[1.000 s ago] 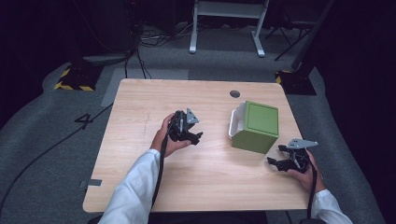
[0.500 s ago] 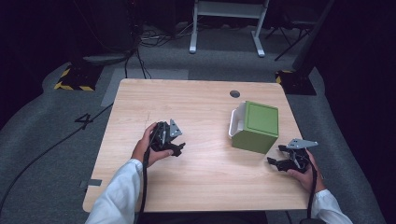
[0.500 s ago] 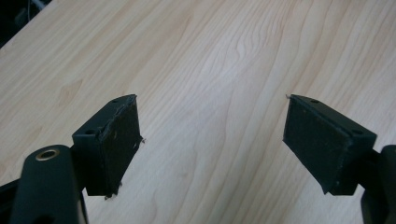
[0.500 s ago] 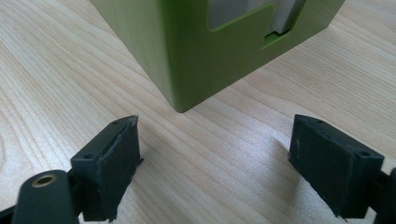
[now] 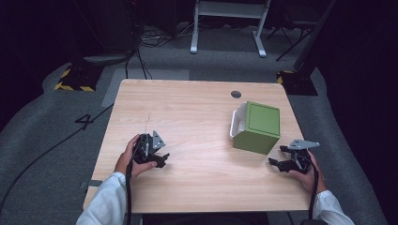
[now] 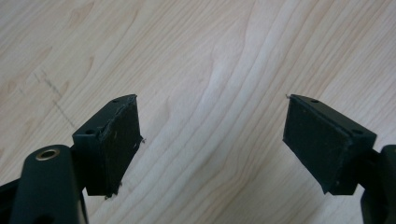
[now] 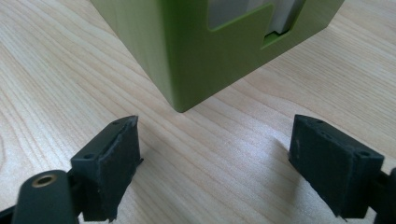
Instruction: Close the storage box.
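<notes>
A: High view: the green box with its white part stands on the right half of the counter; the left tool rests well apart from it, the right tool just beside its near corner. A "4" is marked on the floor.

B: Right gripper view adds a notched cutout in the box's side, with white behind it. Both tools' jaws are spread, holding nothing. Left gripper view has bare wood grain with faint pencil marks.
</notes>
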Demonstrator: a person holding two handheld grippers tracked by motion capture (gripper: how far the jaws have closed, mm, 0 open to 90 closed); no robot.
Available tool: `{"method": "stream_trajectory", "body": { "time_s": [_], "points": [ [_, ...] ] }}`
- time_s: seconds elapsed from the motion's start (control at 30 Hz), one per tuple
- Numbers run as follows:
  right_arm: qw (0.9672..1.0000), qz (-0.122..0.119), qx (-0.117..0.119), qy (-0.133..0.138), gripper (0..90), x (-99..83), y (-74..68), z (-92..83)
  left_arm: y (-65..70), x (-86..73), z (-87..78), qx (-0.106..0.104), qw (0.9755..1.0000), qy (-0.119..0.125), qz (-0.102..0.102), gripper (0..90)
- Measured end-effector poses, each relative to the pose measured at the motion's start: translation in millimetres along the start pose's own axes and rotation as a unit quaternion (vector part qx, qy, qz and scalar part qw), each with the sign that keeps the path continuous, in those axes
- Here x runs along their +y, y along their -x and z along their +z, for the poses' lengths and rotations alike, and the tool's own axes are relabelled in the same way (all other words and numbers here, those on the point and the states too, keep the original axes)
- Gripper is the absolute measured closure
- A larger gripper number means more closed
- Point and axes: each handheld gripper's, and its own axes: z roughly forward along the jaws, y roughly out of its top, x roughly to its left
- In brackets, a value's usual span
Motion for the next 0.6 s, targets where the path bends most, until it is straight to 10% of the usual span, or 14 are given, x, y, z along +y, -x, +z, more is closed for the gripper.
{"method": "stream_trajectory", "body": {
  "time_s": [0.6],
  "points": [
    [1.0000,0.001,0.000,0.000,16.4,-0.1,-0.1,-0.1,-13.6,-59.8,-5.8,-0.008,0.9969,0.006,-0.078,19.1]
  ]
}}
